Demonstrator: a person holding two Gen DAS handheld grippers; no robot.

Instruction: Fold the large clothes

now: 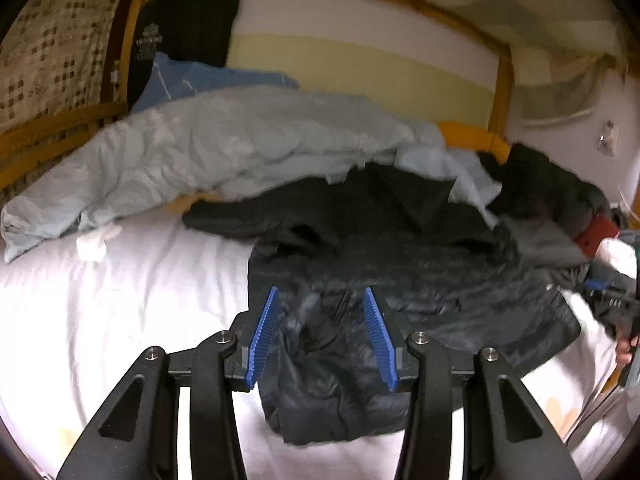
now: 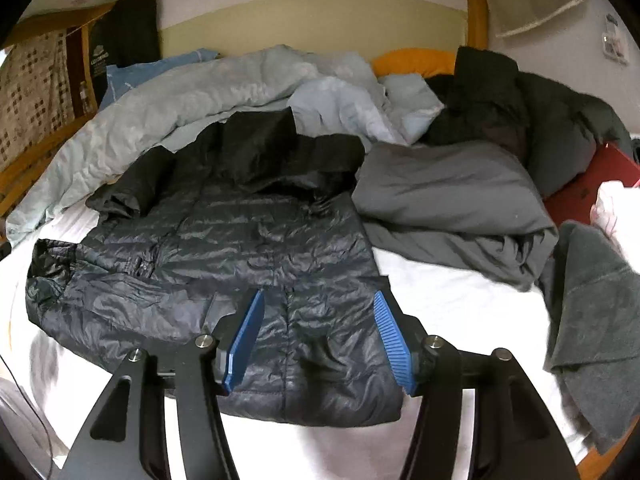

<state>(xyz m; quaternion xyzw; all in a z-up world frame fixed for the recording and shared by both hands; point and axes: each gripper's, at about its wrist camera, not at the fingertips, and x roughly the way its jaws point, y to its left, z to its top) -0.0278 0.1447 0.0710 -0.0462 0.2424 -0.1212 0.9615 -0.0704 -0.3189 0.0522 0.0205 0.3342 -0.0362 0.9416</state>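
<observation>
a dark quilted puffer jacket (image 2: 224, 240) lies spread on the white sheet of the bed (image 1: 132, 280), collar end toward the far side and hem toward the cameras. the left gripper (image 1: 322, 338) hangs over the near edge of the jacket with its blue fingers (image 1: 262, 340) parted; dark fabric shows between them, but the pads do not press on it and nothing is held. the right gripper (image 2: 318, 340) likewise stands over the hem, its blue fingers (image 2: 392, 340) spread wider, the jacket lying slack beneath and between them, ungripped. behind the jacket a rumpled pale grey-blue duvet (image 2: 168, 112) runs across the bed, touching the collar area. to the right of the jacket sits a heap of grey cloth (image 2: 452, 196), and beyond it a pile of black garments (image 2: 504, 104). an orange pillow (image 2: 416, 60) shows behind the duvet. a red flat object (image 2: 580, 196) lies at the right edge, partly covered; what it is cannot be told. a wooden bed frame (image 1: 502, 80) borders the far side. the left wrist view is blurred, so the jacket surface there is poorly resolved; a hand (image 1: 626, 350) appears at its far right edge.
</observation>
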